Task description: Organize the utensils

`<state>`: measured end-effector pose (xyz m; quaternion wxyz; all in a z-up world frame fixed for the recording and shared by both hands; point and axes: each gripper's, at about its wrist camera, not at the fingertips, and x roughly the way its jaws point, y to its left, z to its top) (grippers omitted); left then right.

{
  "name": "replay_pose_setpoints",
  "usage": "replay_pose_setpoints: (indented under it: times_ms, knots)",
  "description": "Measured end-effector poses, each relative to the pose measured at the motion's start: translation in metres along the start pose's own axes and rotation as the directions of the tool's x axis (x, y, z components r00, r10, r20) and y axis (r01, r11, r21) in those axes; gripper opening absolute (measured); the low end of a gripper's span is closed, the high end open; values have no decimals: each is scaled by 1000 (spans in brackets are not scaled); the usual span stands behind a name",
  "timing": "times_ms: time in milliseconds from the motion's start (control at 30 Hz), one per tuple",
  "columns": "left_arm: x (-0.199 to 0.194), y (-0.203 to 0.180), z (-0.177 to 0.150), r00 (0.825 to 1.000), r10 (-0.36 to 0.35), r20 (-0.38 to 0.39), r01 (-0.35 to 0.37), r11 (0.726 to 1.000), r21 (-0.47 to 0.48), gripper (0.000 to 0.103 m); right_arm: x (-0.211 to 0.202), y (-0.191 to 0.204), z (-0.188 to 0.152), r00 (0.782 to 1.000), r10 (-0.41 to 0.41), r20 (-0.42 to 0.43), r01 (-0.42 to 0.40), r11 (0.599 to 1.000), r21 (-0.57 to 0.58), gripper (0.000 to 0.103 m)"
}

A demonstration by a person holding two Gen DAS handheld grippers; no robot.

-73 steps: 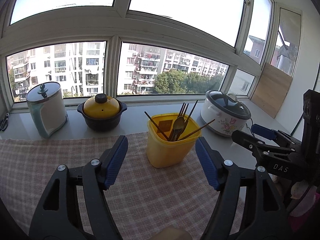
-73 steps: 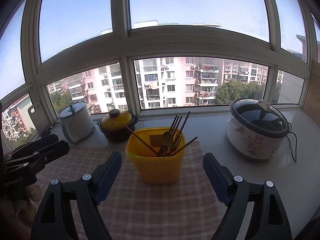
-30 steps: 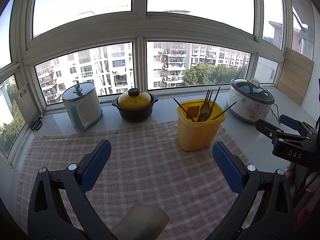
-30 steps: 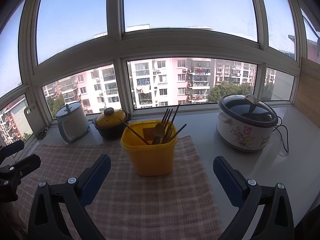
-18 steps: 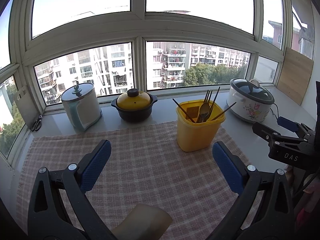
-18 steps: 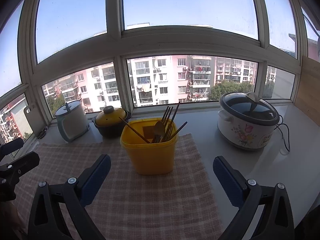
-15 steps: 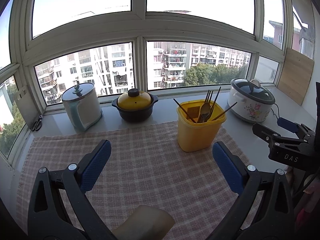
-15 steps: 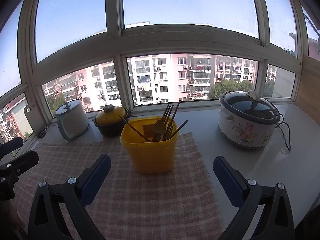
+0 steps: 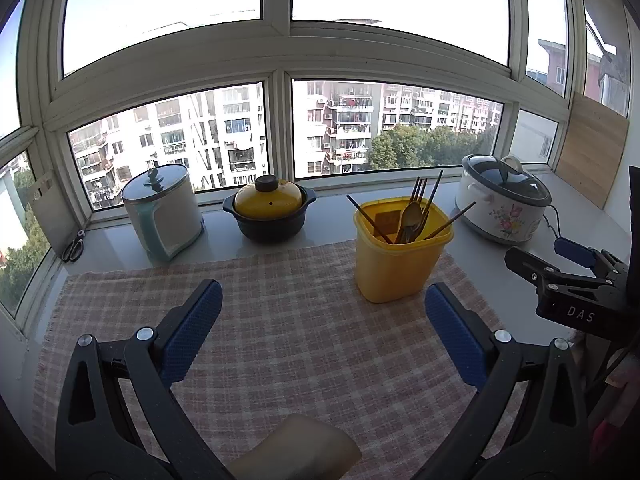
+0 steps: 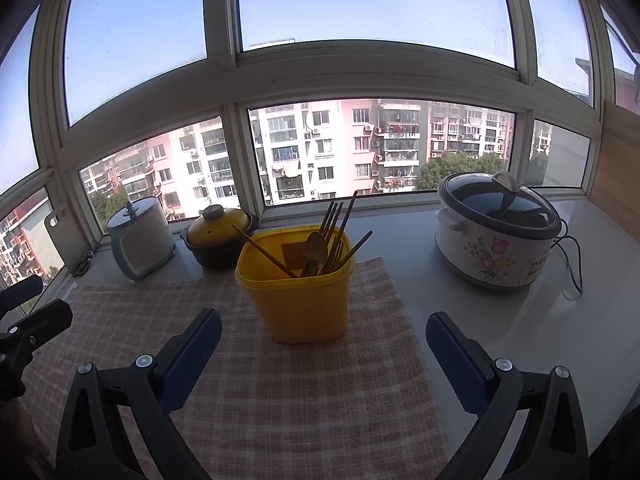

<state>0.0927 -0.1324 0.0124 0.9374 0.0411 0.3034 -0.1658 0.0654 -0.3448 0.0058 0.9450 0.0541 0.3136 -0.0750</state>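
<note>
Both tongs drawn back from the utensil tub, jaws spread and empty

The left tongs (image 9: 322, 330) and right tongs (image 10: 322, 354) hover released above the checked cloth (image 9: 280, 320) on the desk, farther from the yellow tub (image 10: 298, 292) than two seconds ago. Chopsticks (image 10: 338, 220) and a spoon (image 10: 315, 248) stand inside the tub on the cloth's far right, which suggests the organizing is finished or paused.

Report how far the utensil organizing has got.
Done: chopsticks and a spoon stand in the yellow container on the checked cloth. In hand: nothing; the left gripper and right gripper have open, empty jaws. Left: no loose utensils are visible, so perhaps nothing.
</note>
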Motion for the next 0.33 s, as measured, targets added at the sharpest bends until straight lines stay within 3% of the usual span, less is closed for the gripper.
replay_pose_setpoints:
  times_ms: [333]
  knots:
    - [1, -3, -2, 1000, 6, 13, -6, 1000, 10, 103, 3, -2, -2, 1000, -4, -10, 4, 1000, 9, 103]
